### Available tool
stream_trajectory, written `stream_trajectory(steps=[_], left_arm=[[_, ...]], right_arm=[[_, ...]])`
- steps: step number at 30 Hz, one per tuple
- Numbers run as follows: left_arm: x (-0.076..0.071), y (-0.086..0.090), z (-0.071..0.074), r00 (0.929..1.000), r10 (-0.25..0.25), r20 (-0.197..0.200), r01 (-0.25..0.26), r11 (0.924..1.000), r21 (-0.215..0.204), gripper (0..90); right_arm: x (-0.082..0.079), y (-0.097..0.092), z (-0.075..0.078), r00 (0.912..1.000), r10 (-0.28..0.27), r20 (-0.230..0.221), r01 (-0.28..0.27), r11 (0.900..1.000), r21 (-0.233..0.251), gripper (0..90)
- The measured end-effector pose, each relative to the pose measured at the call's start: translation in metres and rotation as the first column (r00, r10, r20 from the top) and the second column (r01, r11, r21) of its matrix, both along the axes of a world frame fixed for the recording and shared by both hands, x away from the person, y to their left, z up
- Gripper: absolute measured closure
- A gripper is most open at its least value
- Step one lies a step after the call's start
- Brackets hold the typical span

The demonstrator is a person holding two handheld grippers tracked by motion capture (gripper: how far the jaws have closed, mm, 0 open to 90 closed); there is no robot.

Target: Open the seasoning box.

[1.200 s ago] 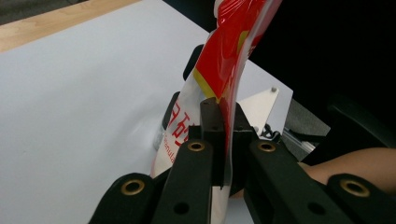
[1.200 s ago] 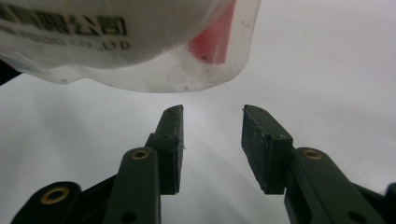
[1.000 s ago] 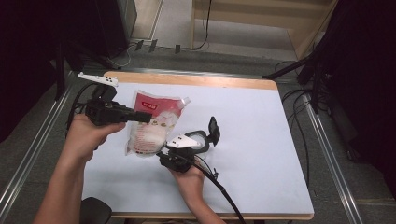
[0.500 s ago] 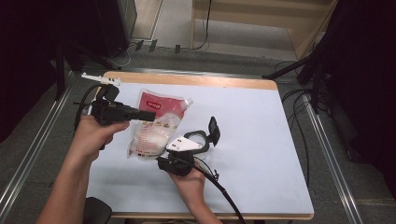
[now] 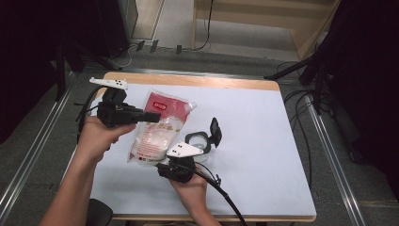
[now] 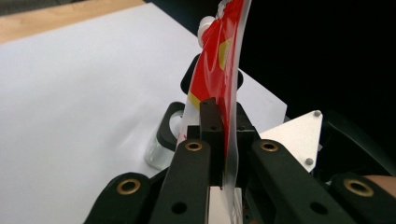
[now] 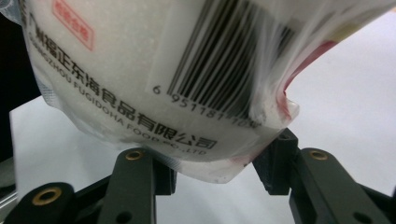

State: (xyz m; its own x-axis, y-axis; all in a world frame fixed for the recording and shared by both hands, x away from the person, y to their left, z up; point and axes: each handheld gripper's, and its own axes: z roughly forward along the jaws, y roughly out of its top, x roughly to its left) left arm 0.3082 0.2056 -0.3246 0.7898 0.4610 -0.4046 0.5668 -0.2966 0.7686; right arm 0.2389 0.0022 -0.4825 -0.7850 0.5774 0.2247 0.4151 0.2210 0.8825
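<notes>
the bag of white grains sits left of centre in the high view, lifted between your grippers. your left gripper is clamped on its upper edge; your right gripper pinches its bottom corner. next, likely tilt it over the open jar just right of it.

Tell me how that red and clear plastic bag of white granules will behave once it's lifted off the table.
The red and clear plastic bag of white granules will probably sag: its bottom bulges between the right gripper jaws. The glossy film may slip. The left gripper pinches only a thin edge, so it likely swings.
</notes>
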Motion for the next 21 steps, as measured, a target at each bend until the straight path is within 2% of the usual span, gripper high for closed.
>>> stream_trajectory(steps=[1,2,3,5,7,9,13,16,18,19,21], left_arm=[[0.0,0.0,-0.001,0.9996,0.003,0.03,-0.003,1.0,0.007,88.5],[0.0,-0.001,-0.001,0.9995,-0.003,0.032,0.004,1.0,-0.002,88.6],[-0.001,-0.002,-0.002,0.9985,-0.013,0.054,0.013,0.9999,-0.004,88.6],[0.0,-0.003,-0.004,0.9986,-0.017,0.049,0.018,0.9996,-0.02,88.7],[0.001,-0.005,-0.006,0.9988,-0.008,0.049,0.009,0.9999,-0.01,88.6],[0.002,-0.006,-0.008,0.9997,0.005,0.026,-0.005,0.9997,-0.022,88.3],[0.005,-0.008,-0.013,0.9994,0.018,0.028,-0.017,0.9994,-0.031,86.0],[0.007,-0.01,-0.018,0.9997,0.02,0.011,-0.019,0.9988,-0.044,85.5],[0.008,-0.013,-0.021,0.9997,0.023,-0.003,-0.023,0.9984,-0.052,85.7],[0.008,-0.015,-0.023,0.9992,0.029,-0.027,-0.031,0.998,-0.056,85.8],[0.009,-0.017,-0.024,0.9984,0.034,-0.045,-0.037,0.998,-0.051,86.1]], right_arm=[[0.0,0.0,0.0,1.0,-0.005,0.004,0.005,1.0,0.002,57.0],[0.0,-0.001,0.001,0.9999,0.005,-0.011,-0.005,0.9999,0.014,57.1],[0.0,-0.001,0.001,0.9998,0.009,-0.017,-0.008,0.9997,0.022,57.2],[0.0,-0.001,0.002,0.9997,0.016,-0.019,-0.015,0.9994,0.03,58.0],[-0.001,-0.001,0.002,0.9994,0.023,-0.024,-0.022,0.9994,0.025,58.7],[-0.001,0.0,0.002,0.9989,0.034,-0.033,-0.033,0.9992,0.024,59.5],[-0.004,0.0,0.003,0.9991,0.03,-0.031,-0.029,0.9994,0.017,61.0],[-0.004,0.001,0.003,0.9988,0.034,-0.035,-0.034,0.9993,0.018,61.9],[-0.005,0.002,0.002,0.9985,0.04,-0.038,-0.039,0.9991,0.018,62.5],[-0.005,0.002,0.002,0.9984,0.04,-0.041,-0.039,0.9991,0.016,62.6],[-0.006,0.003,0.002,0.9979,0.042,-0.05,-0.041,0.9991,0.013,62.5]])
